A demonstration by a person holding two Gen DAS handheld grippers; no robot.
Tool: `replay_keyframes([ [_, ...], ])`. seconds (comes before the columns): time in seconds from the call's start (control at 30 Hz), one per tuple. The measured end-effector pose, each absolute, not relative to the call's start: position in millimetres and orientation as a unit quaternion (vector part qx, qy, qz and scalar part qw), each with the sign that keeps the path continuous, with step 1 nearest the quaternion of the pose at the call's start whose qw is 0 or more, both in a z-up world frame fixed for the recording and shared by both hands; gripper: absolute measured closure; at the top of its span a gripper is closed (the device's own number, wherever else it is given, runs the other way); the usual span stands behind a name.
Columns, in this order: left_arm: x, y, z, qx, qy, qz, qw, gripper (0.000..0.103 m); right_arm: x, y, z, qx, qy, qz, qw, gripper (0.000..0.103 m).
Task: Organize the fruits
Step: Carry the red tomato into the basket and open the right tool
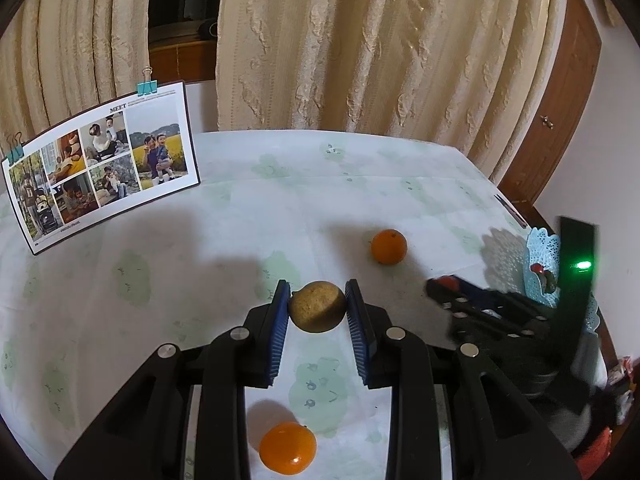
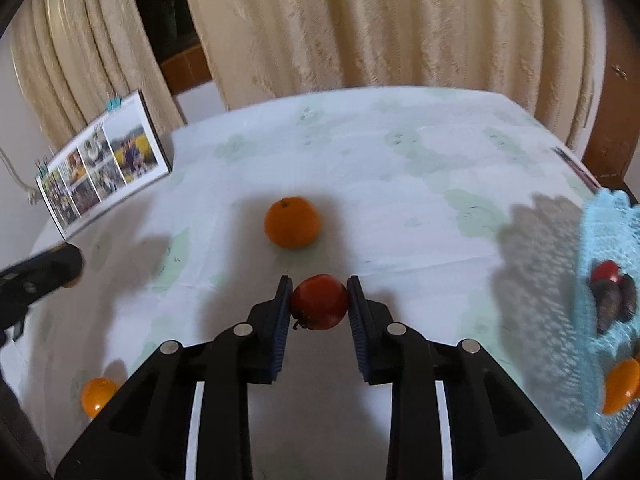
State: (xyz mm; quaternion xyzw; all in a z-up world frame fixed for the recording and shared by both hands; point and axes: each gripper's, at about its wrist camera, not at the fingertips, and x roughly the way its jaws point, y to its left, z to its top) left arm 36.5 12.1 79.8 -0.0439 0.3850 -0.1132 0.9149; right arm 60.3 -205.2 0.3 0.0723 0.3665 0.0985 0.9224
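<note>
My left gripper (image 1: 317, 294) is shut on a round brown fruit (image 1: 317, 307), held between its blue pads above the table. My right gripper (image 2: 319, 290) is shut on a red tomato (image 2: 319, 301), stem to the lower left. An orange (image 1: 388, 247) (image 2: 292, 222) lies on the cloth beyond both grippers. A second orange (image 1: 287, 447) (image 2: 97, 395) sits close under the left gripper. A light blue lacy basket (image 1: 543, 264) (image 2: 608, 280) at the right edge holds dark fruits, a red one and an orange one. The right gripper (image 1: 442, 286) shows blurred in the left wrist view.
A white tablecloth with pale green prints (image 1: 280, 208) covers the table. A clipped photo board (image 1: 100, 168) (image 2: 104, 168) stands at the back left. Beige curtains (image 1: 380, 48) hang behind the table. A wooden door (image 1: 560, 112) is at the right.
</note>
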Motion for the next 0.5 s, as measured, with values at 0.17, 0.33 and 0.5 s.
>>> replay_keyframes([
  [0.17, 33.5, 4.5, 79.6, -0.037, 0.385, -0.119, 0.915, 0.074, 36.5, -234.9, 16.6, 0.098, 0.340, 0.083, 0.932, 0.074],
  [0.33, 29.7, -4.7, 78.4, -0.029, 0.385, -0.126, 0.914, 0.074, 16.1, -272.5, 26.3, 0.128, 0.320, 0.053, 0.937, 0.074],
  [0.5, 25.4, -12.7, 79.7, -0.024, 0.382, -0.132, 0.914, 0.074, -2.3, -309.7, 31.7, 0.148, 0.305, 0.022, 0.941, 0.074],
])
